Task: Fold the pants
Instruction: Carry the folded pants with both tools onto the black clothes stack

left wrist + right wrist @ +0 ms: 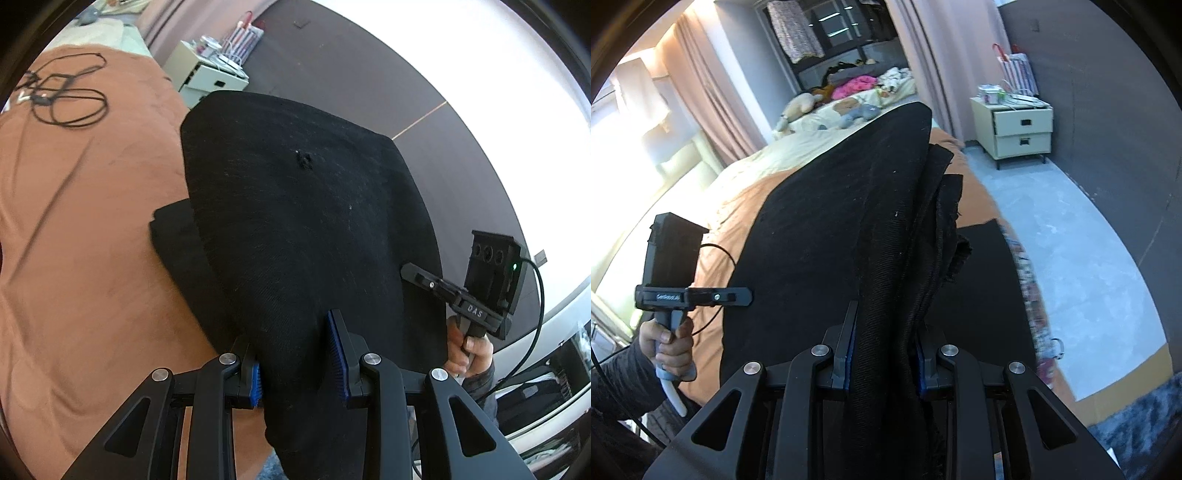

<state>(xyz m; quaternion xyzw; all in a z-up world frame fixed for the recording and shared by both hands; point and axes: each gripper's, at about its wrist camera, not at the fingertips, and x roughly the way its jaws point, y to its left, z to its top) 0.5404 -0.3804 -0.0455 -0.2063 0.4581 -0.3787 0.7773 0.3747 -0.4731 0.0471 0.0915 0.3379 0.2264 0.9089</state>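
Left tongs (299, 354): pinching black pants (295, 206), lifted above an orange-covered bed (85, 221). Right tongs (884, 350): clamped on bunched layers of them. Lower folds hidden behind the raised cloth; hems cut off.

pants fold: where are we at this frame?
Done: part of the black pants already lies flat on the orange bedspread.
In hand: the left gripper and the right gripper are each shut on the cloth, carrying a raised layer over that flat part.
Left: lay the layer down, release, and make any further folds; I can't tell how many remain.
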